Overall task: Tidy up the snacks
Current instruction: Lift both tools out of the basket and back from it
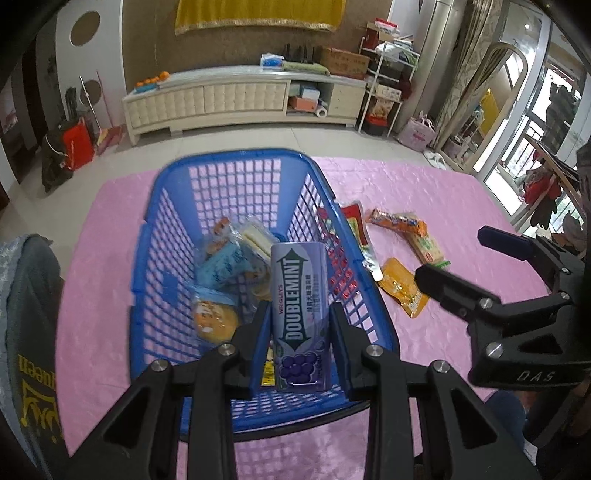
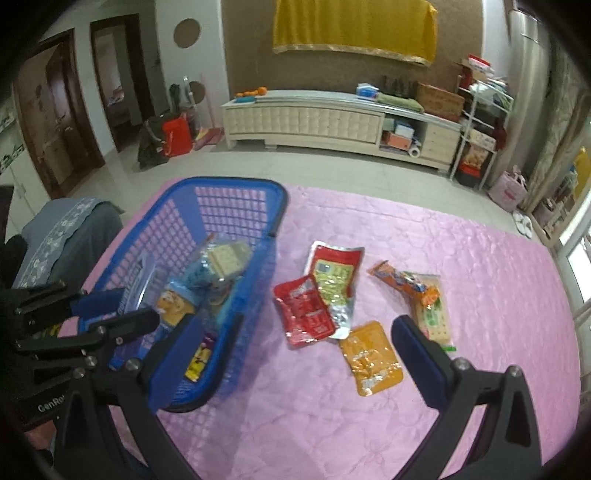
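Pink tablecloth (image 2: 369,424), cream cabinet (image 2: 306,123) under yellow drape (image 2: 354,27), perhaps oranges (image 2: 253,92) on top.

gum tin (image 1: 300,317): purple, upright (over blue basket (image 1: 236,158)) | foil packets (image 2: 371,358): on cloth

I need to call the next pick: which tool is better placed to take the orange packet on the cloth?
Right. The right tool is open and empty, with the orange packet just ahead between its fingers. The left tool is shut on the Doublemint pack above the blue basket.
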